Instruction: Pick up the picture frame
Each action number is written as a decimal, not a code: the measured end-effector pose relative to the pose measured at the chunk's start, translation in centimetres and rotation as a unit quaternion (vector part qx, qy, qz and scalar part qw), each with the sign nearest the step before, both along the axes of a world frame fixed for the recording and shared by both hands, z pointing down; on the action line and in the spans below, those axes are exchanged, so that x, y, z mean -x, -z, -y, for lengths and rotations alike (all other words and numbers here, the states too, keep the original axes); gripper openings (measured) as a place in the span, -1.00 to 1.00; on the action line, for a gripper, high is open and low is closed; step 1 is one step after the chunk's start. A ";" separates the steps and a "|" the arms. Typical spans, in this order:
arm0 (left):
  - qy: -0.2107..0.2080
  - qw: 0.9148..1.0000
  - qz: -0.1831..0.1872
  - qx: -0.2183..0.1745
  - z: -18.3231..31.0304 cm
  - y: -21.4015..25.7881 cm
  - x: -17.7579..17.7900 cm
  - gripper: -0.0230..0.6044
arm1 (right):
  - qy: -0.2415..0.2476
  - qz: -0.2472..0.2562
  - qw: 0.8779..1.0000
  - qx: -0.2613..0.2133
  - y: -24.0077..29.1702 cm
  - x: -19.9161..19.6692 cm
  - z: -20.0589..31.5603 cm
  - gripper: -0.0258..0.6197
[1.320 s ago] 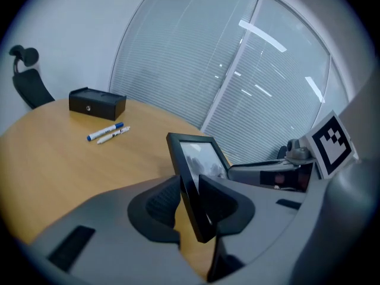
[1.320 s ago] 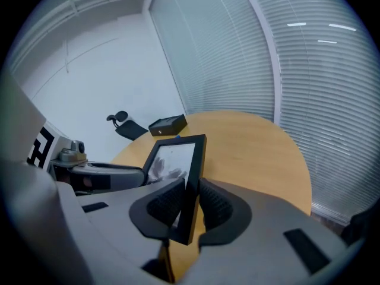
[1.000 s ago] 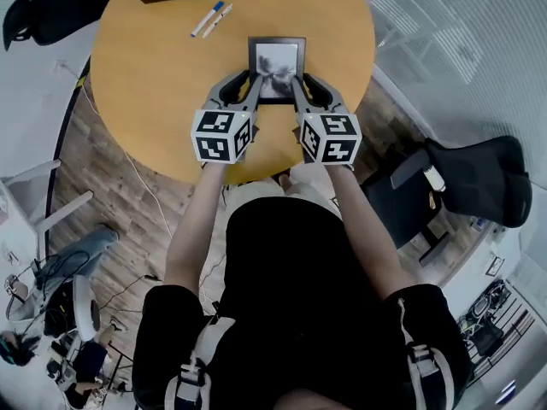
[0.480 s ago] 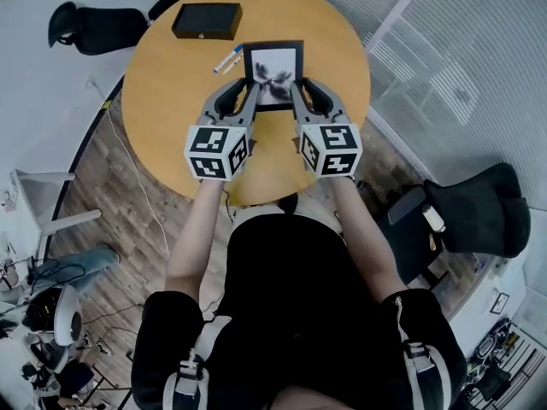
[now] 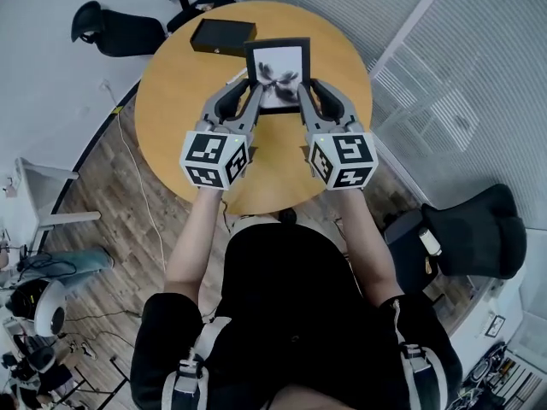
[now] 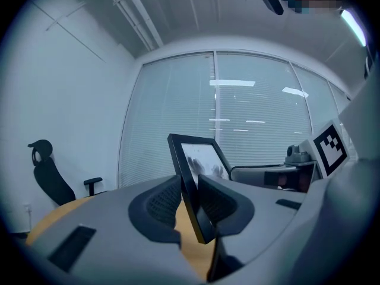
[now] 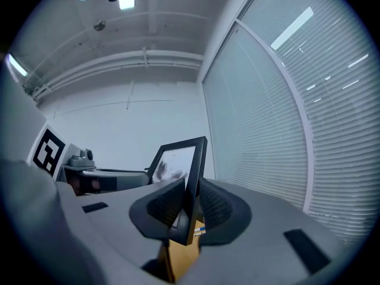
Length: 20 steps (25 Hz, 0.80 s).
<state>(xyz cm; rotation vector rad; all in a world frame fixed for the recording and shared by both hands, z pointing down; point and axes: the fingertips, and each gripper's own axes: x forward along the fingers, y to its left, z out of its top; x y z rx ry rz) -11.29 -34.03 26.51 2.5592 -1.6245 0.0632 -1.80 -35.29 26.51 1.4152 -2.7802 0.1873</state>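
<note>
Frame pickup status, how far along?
Done: left gripper and right gripper each clamp a side edge of the picture frame, which looks clear of the round table. In hand: frame held in the air between them. Left: nothing visible beyond holding it steady.

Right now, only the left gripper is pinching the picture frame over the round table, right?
Not quite: both grippers are pinching it. The right gripper view shows the right gripper shut on one side edge of the picture frame, just as the left gripper is shut on the other side. The frame is over the round table.
</note>
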 end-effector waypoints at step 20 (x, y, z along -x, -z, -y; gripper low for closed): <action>-0.005 1.000 -0.006 -0.029 -2.4 2.8 -1.3 -0.62 | -0.007 0.006 0.999 -0.034 2.7 -1.5 -2.4 -0.65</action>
